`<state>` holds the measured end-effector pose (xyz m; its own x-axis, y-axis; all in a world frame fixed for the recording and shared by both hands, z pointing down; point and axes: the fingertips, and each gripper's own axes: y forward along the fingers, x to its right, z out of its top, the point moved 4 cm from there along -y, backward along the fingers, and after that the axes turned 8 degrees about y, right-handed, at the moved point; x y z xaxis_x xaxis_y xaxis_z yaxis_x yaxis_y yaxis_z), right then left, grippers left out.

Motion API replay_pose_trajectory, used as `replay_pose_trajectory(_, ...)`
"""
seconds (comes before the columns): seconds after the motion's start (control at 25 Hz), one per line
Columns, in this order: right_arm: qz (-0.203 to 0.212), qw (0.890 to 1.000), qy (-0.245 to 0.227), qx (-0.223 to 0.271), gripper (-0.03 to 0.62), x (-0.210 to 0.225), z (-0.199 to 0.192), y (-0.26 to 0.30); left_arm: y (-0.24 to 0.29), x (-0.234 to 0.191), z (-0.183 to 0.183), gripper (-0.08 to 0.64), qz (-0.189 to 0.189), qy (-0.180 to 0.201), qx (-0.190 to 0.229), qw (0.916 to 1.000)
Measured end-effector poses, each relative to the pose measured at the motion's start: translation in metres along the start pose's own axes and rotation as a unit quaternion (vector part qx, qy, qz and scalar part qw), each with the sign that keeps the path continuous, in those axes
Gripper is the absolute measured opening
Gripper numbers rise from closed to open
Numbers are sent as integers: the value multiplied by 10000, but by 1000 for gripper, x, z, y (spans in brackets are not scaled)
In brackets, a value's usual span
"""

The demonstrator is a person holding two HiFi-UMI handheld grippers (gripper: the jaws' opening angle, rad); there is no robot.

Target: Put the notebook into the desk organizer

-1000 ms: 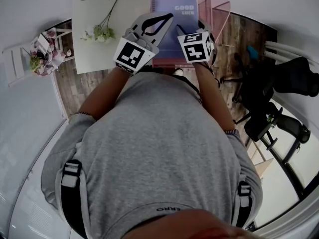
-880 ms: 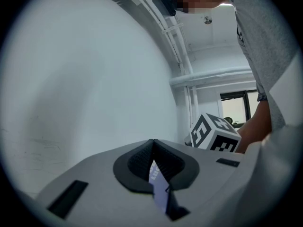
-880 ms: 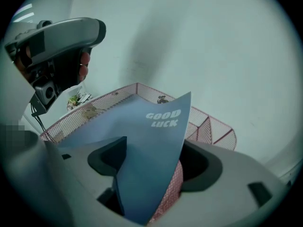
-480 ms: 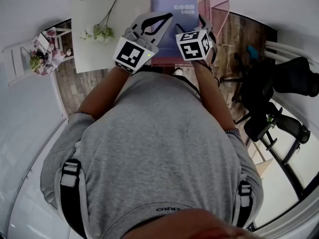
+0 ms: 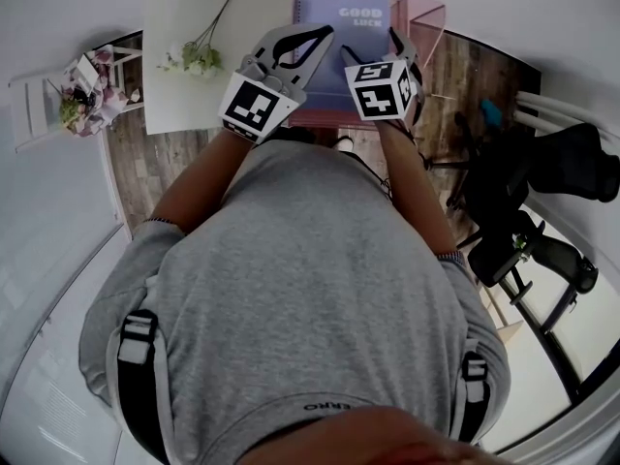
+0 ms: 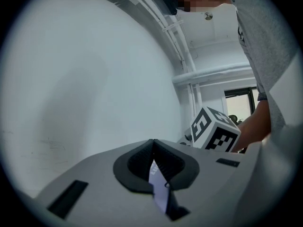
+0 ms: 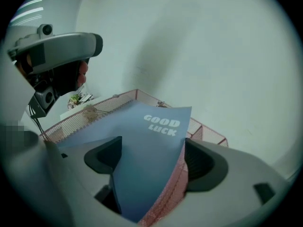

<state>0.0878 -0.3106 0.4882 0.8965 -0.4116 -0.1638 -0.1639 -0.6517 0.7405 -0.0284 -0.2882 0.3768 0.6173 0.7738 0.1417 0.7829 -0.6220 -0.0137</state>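
Observation:
A lavender notebook [image 5: 339,22] printed GOOD LUCK stands tilted in the pink wire-mesh desk organizer [image 5: 426,15] at the table's far edge. My left gripper [image 5: 312,37] is shut on the notebook's near left edge; in the left gripper view a thin strip of the notebook [image 6: 158,188] is pinched in the left gripper [image 6: 152,148]. My right gripper [image 5: 373,48] straddles the notebook's right side. In the right gripper view the right gripper [image 7: 154,162] is opening, its pads wide apart and off the notebook's cover [image 7: 142,131]. The organizer's mesh rim [image 7: 94,109] lies behind.
A white table [image 5: 184,95] carries a sprig of flowers [image 5: 197,58]. A small white shelf with a bouquet [image 5: 77,100] stands at the left. A black office chair [image 5: 542,177] is on the wooden floor at the right. A wall is close behind the organizer.
The right gripper's outer finger now stands clear of the notebook's right edge. The left gripper and the notebook stay almost where they were.

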Motion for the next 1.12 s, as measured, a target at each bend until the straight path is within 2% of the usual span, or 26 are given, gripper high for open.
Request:
replay_pose_trajectory(0.28,392,9972,154,610,436,6,17,-23,-6,5,9,20,322,124,-34,9994)
replay_pose_trajectory(0.36,546,9941,150,923,420,7,24,-35,-9,6,12,20,425,183,-33,9989)
replay_pose_trajectory(0.44,679,9898,38,1253,359,8,31,-49,-12,8,16,20,522,242,-24,9983)
replay_pose_trajectory(0.48,748,9874,-19,1396,356,8,34,-56,-14,10,18,20,571,266,-19,9980)
replay_pose_trajectory(0.64,1093,9762,-81,1874,337,8,45,-80,-18,15,24,20,735,303,-32,9968)
replay_pose_trajectory(0.8,1487,9604,148,2350,321,10,50,-100,-20,20,30,20,841,332,-30,9959)
replay_pose_trajectory(1.0,1797,9383,332,2935,238,11,53,-128,-23,28,40,20,922,382,17,9950)
replay_pose_trajectory(1.04,1856,9349,352,3006,201,11,53,-132,-23,30,42,20,928,399,29,9949)
replay_pose_trajectory(1.12,1916,9307,321,3100,187,10,51,-137,-23,32,45,20,946,438,63,9945)
